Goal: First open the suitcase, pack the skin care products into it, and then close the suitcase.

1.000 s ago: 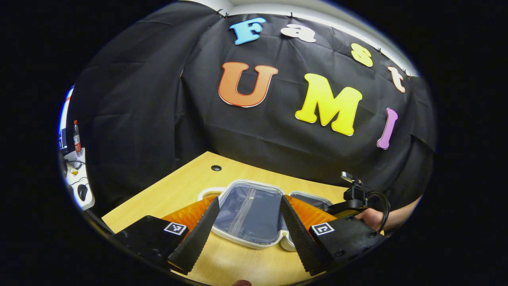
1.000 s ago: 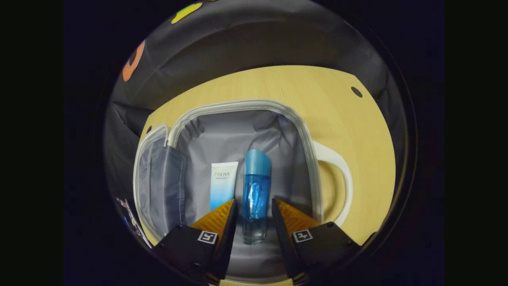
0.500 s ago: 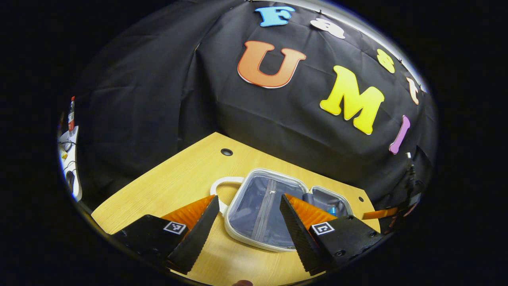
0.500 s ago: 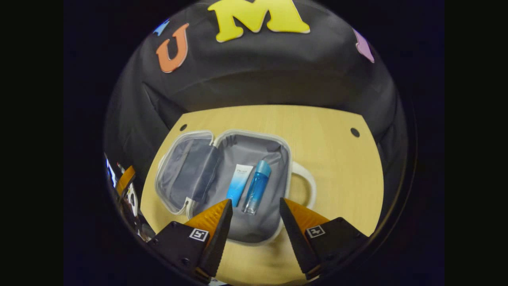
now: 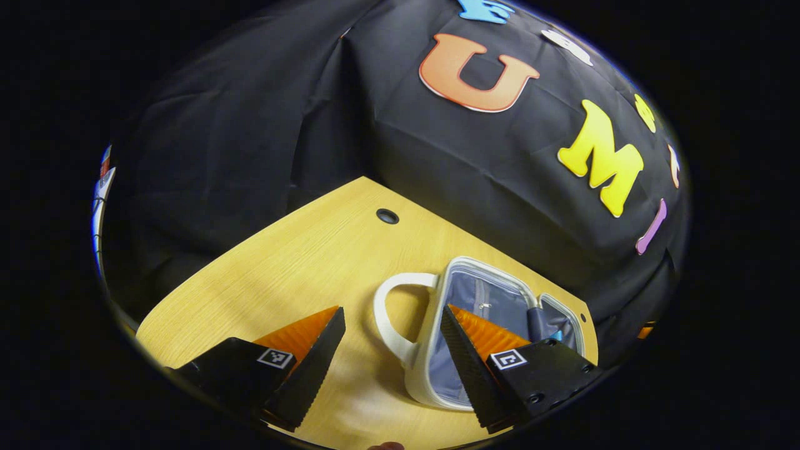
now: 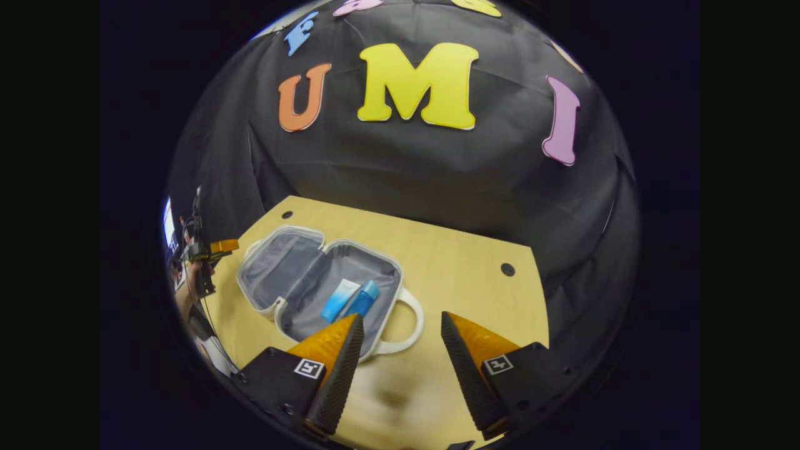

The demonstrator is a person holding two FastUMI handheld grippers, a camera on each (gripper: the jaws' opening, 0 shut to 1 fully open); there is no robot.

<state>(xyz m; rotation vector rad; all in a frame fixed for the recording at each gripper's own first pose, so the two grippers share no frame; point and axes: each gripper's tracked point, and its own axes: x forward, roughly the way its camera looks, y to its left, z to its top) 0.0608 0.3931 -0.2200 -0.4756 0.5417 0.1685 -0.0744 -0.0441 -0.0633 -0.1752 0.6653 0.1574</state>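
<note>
Wooden table point(image 6: 462, 262) under everything, pale yellow grain, round holes near its far corners. On it, lying open and flat: small suitcase point(image 6: 294, 275), white-rimmed, grey fabric lining, lid half folded out to the side, white loop handle point(image 6: 406, 325) on the base half. In the left gripper view, same suitcase point(image 5: 481, 312) seen from the handle point(image 5: 390, 312) end. Inside the base half, side by side: white-to-blue tube point(image 6: 339, 300) and blue bottle point(image 6: 362, 299), lying flat.

Right gripper point(image 6: 400, 350) above the table, jaws spread, nothing between them; half a second back closer over the case, a second back spread on either side of the bottle, now farther back. Left gripper point(image 5: 390, 347), jaws spread, empty, handle showing in the gap; compared with a second ago, swung so that the case sits to the right of its view. Seen also far off at the left of the right gripper view, left gripper point(image 6: 215, 247) in a hand point(image 6: 187, 284).
</note>
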